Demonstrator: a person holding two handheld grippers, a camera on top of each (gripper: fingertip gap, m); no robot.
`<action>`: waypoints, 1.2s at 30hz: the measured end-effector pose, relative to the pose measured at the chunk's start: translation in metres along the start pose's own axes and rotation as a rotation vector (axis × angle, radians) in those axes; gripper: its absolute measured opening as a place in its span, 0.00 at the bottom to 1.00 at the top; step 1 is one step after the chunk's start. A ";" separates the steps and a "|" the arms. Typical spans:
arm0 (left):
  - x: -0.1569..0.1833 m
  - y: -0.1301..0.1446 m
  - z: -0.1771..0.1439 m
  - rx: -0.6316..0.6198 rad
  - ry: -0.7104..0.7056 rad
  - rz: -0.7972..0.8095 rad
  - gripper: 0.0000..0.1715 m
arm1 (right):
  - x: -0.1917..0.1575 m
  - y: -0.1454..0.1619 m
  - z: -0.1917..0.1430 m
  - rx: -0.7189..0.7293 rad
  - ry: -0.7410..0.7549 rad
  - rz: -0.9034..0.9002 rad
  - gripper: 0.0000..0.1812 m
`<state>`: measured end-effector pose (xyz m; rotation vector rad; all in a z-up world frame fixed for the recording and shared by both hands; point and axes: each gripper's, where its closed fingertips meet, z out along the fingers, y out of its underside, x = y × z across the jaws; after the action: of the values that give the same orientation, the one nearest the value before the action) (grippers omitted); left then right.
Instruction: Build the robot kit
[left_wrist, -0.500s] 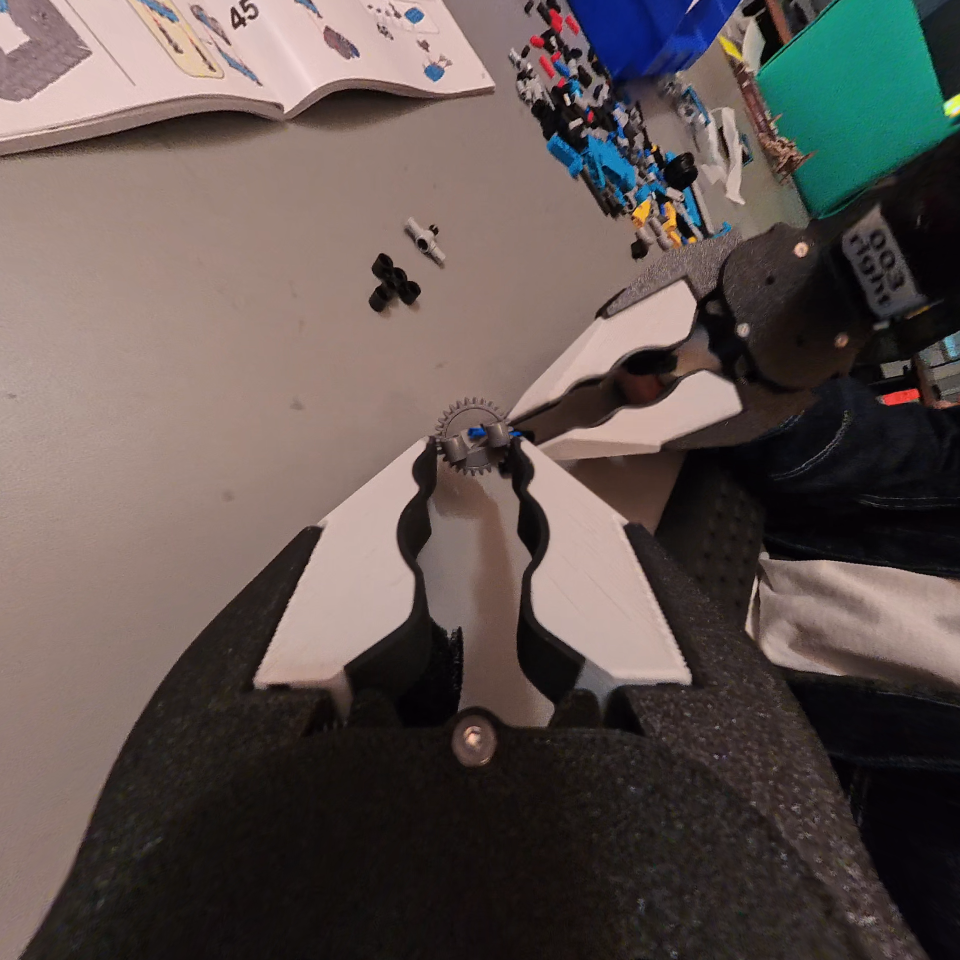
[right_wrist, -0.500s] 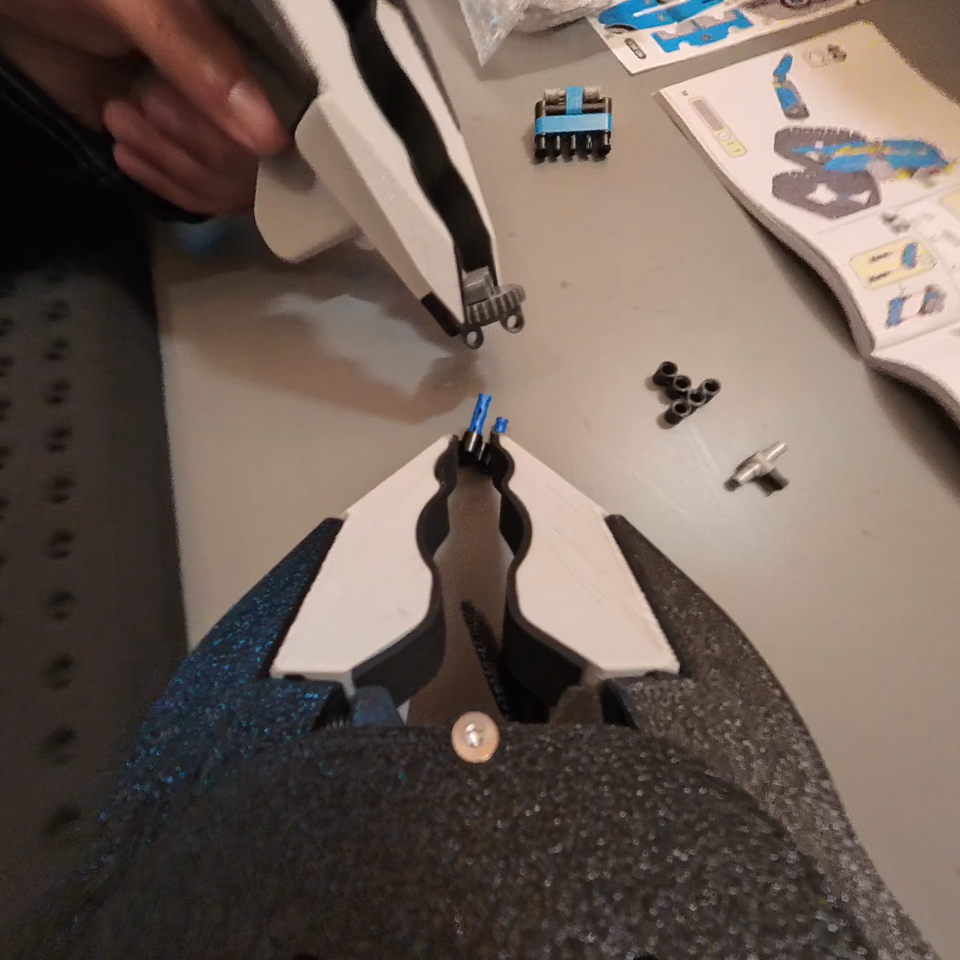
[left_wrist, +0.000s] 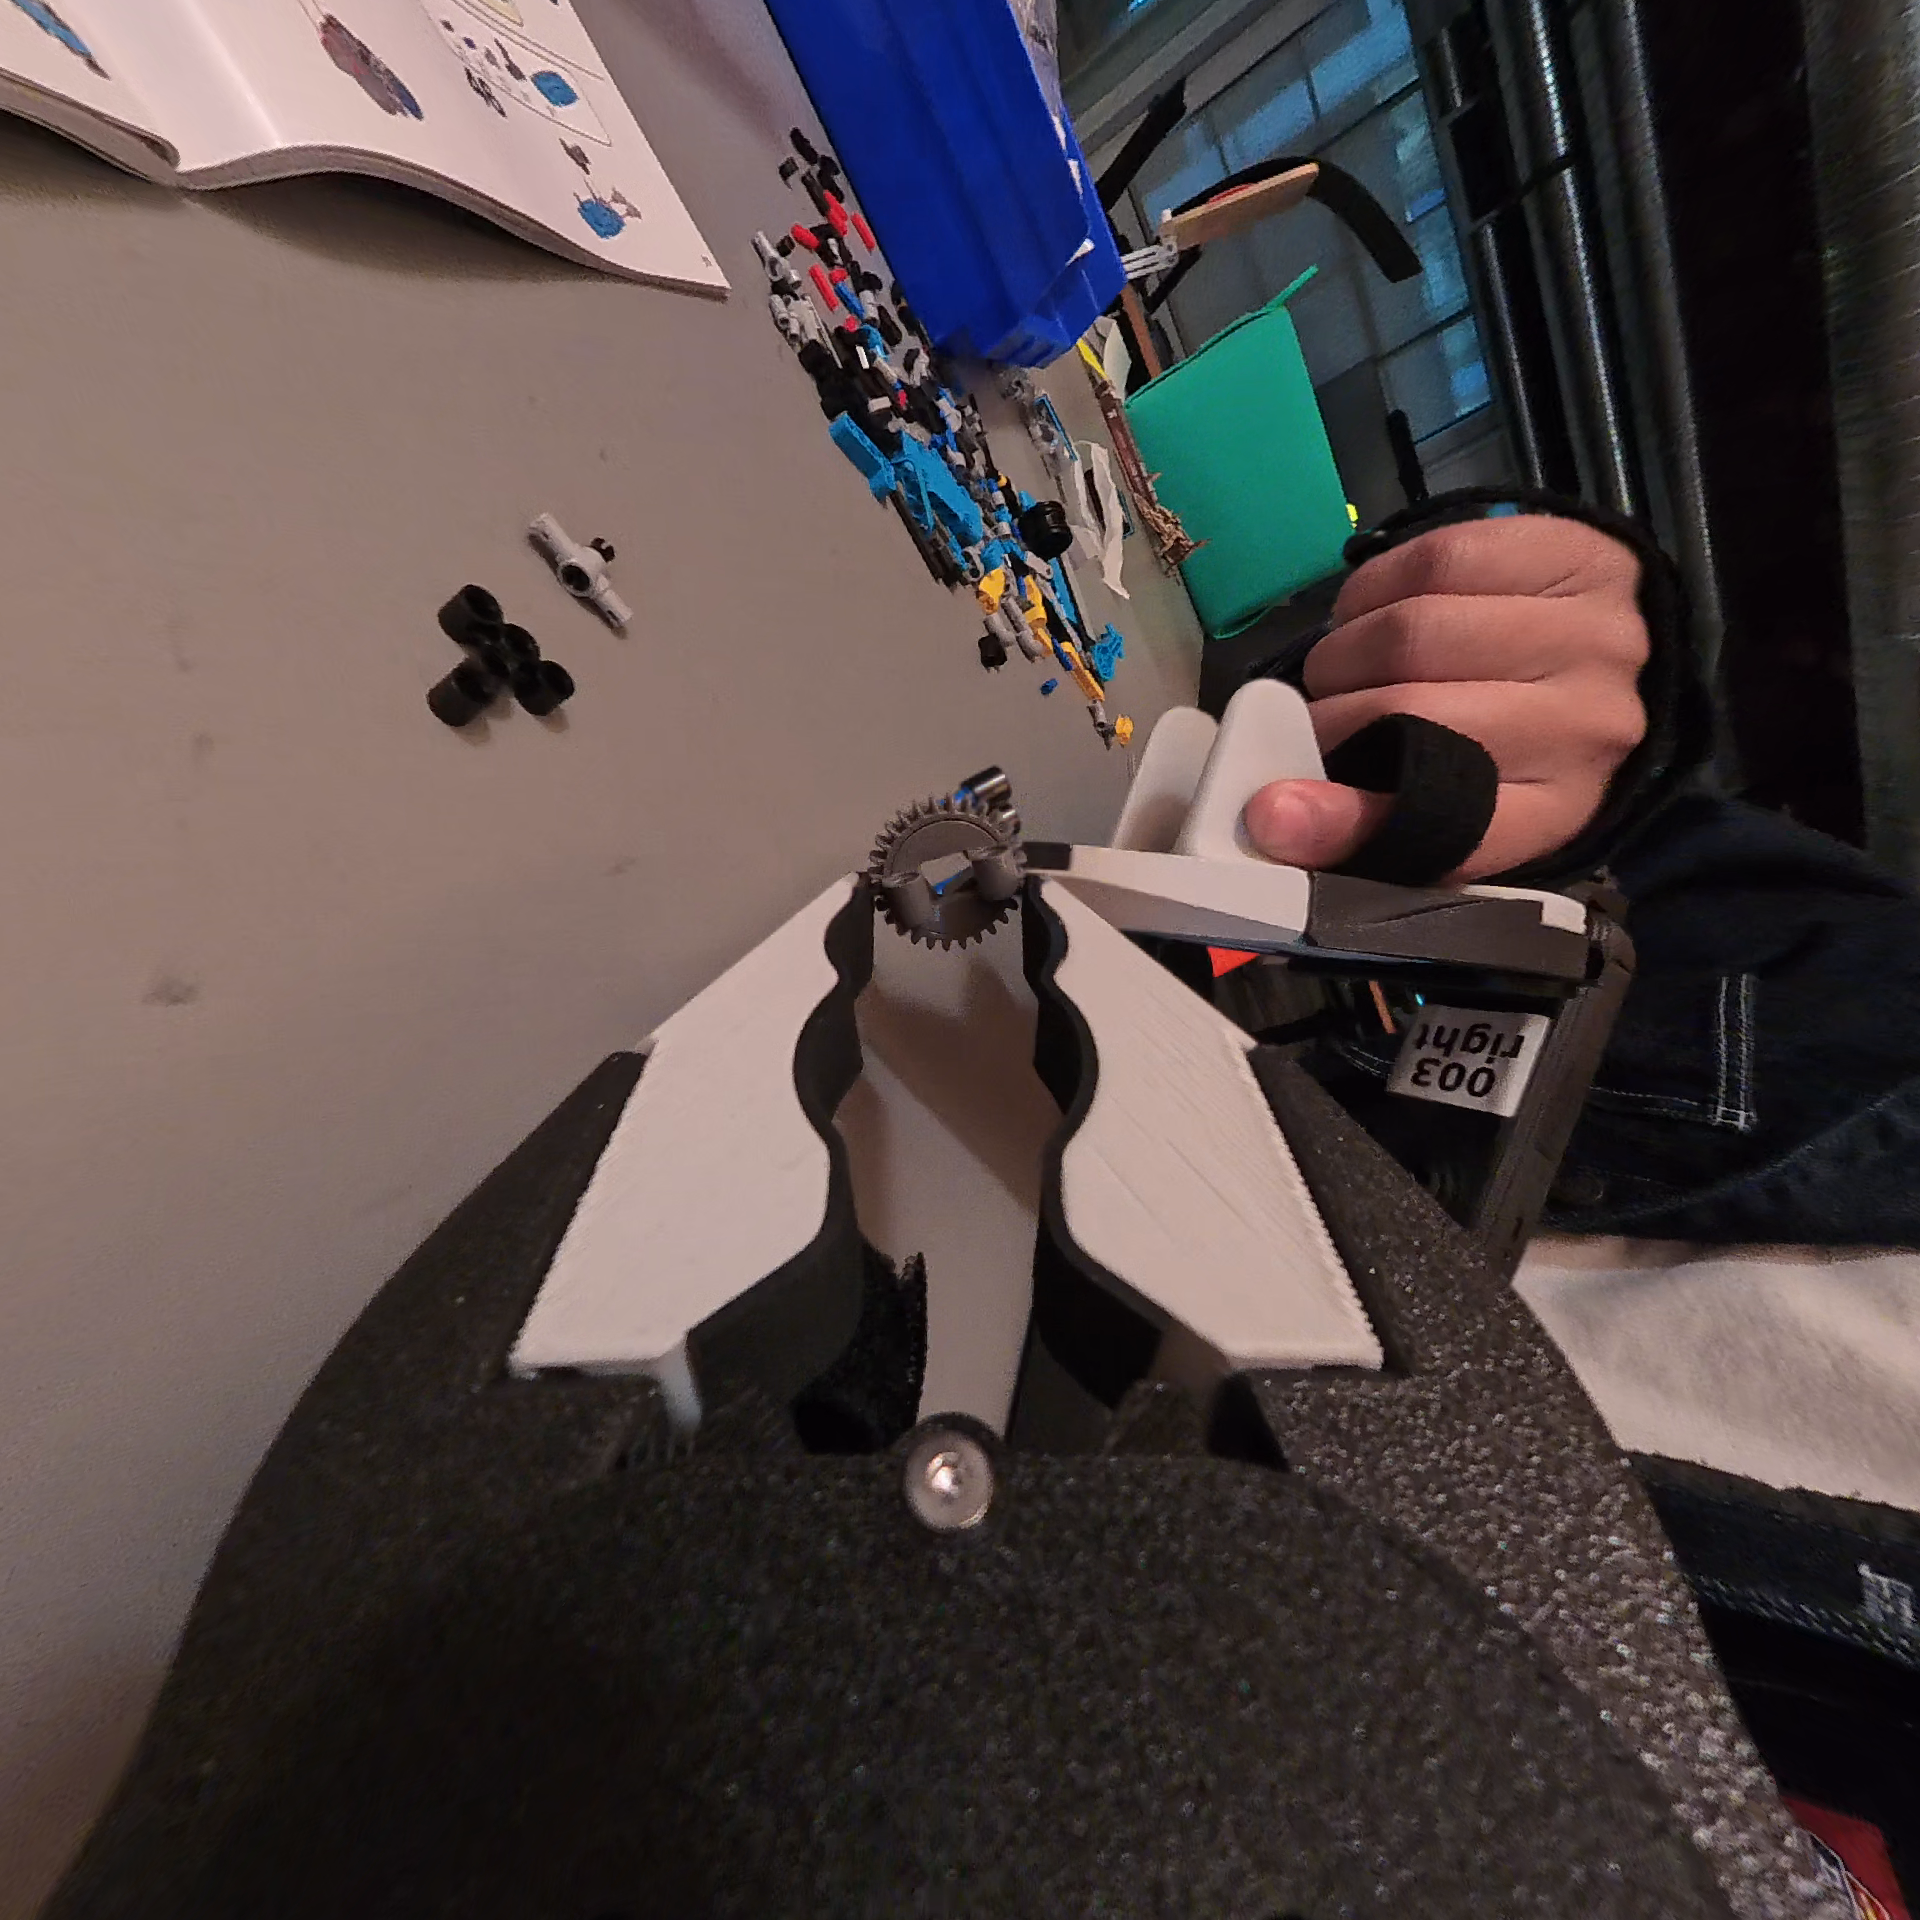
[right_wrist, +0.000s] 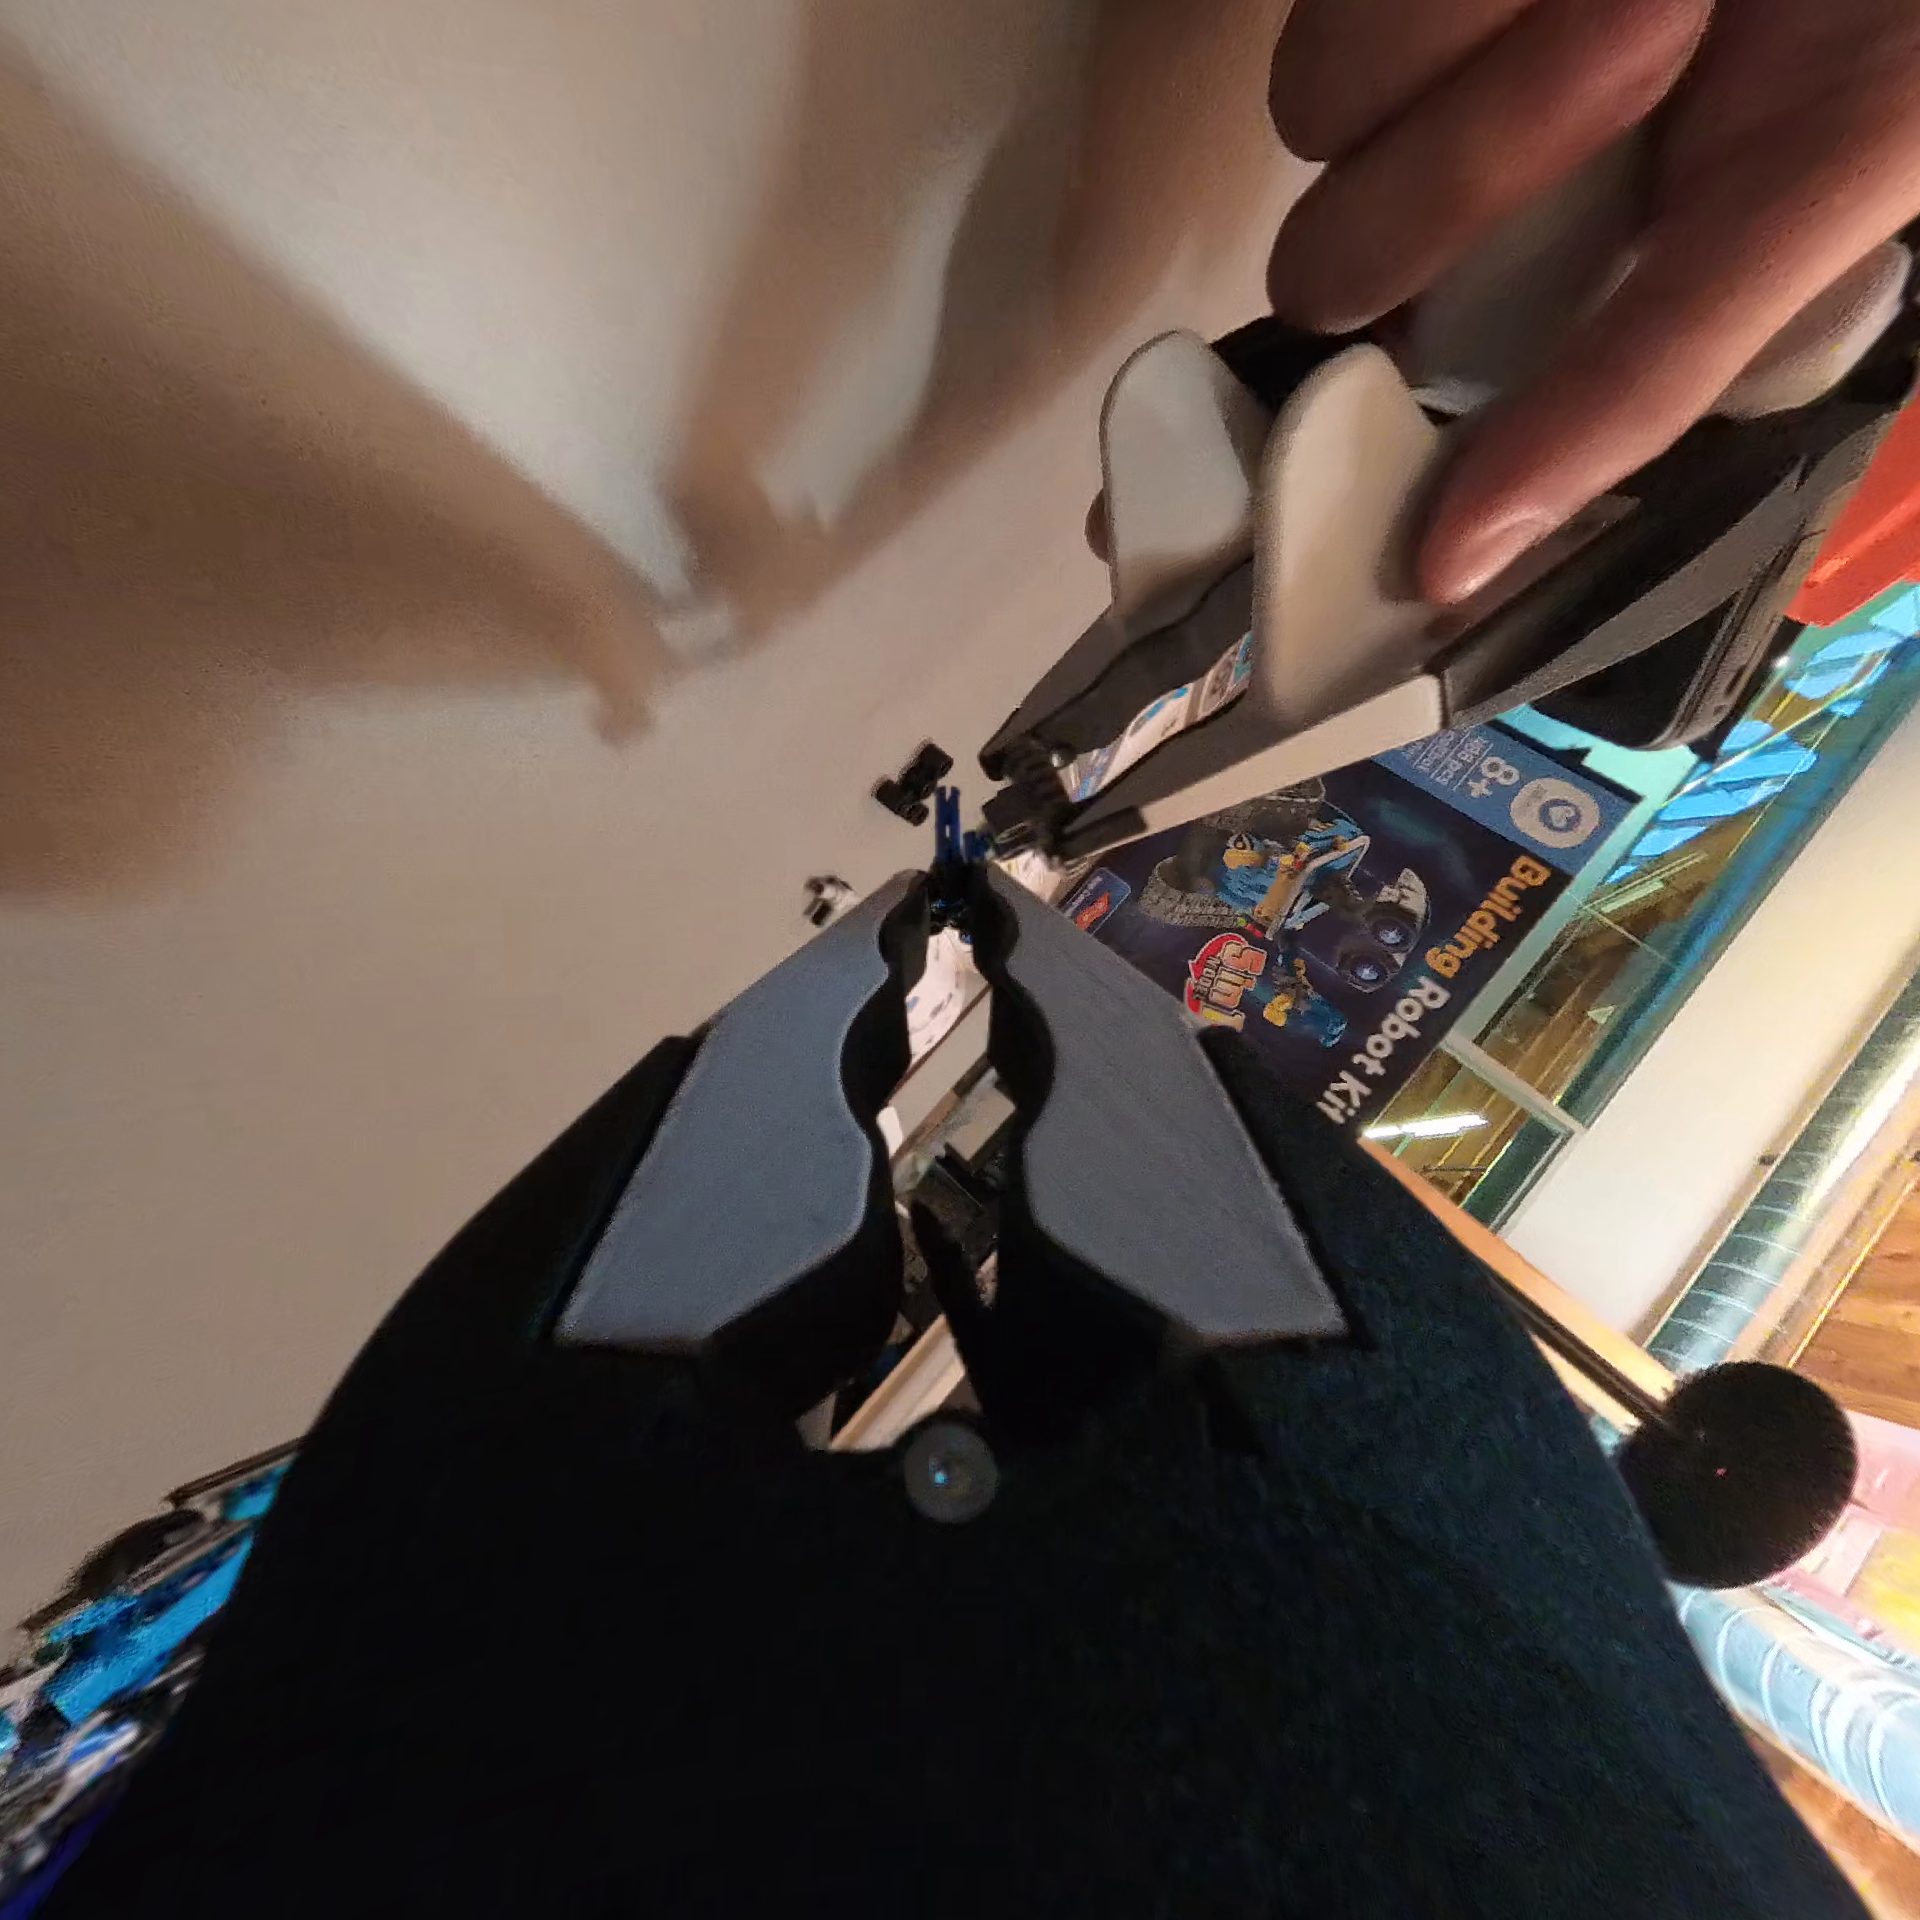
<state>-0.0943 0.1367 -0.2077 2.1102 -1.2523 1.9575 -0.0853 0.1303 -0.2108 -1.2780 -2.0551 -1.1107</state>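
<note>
My left gripper (left_wrist: 940, 896) is shut on a grey gear piece (left_wrist: 935, 868) with two small lugs and holds it above the grey table (left_wrist: 312, 935). My right gripper (right_wrist: 956, 899) is shut on a small black piece with blue pins (right_wrist: 951, 831). The pins point at the gear piece (right_wrist: 1023, 790) and are right beside it; I cannot tell whether they touch. In the left wrist view the right gripper's fingertips (left_wrist: 1049, 883) meet the gear from the right, with a person's hand (left_wrist: 1475, 665) on its trigger. The right wrist view is tilted and blurred.
A black connector (left_wrist: 499, 655) and a small grey cross piece (left_wrist: 577, 566) lie on the table to the left. Farther back are a pile of loose parts (left_wrist: 935, 468), a blue bin (left_wrist: 956, 177), a green box (left_wrist: 1236, 468) and an open booklet (left_wrist: 416, 104). A printed kit box (right_wrist: 1330, 914) stands behind. Left and right tips are no more than a few centimetres apart.
The right gripper has rolled over and closed in on the gear piece, so the blue pins now sit right at it. The left gripper has tilted and still holds the gear.
</note>
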 end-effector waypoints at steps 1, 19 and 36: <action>-0.001 0.000 0.000 0.002 -0.011 0.003 0.16 | 0.001 0.001 0.000 0.003 -0.003 0.000 0.04; 0.000 0.003 0.001 -0.010 -0.016 0.057 0.16 | 0.003 0.002 -0.005 0.055 -0.107 0.082 0.04; -0.002 0.003 0.002 -0.003 -0.024 0.079 0.16 | 0.010 0.010 -0.005 0.049 -0.136 0.166 0.04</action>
<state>-0.0942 0.1343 -0.2111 2.1212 -1.3629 1.9644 -0.0816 0.1335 -0.1965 -1.5059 -2.0151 -0.9172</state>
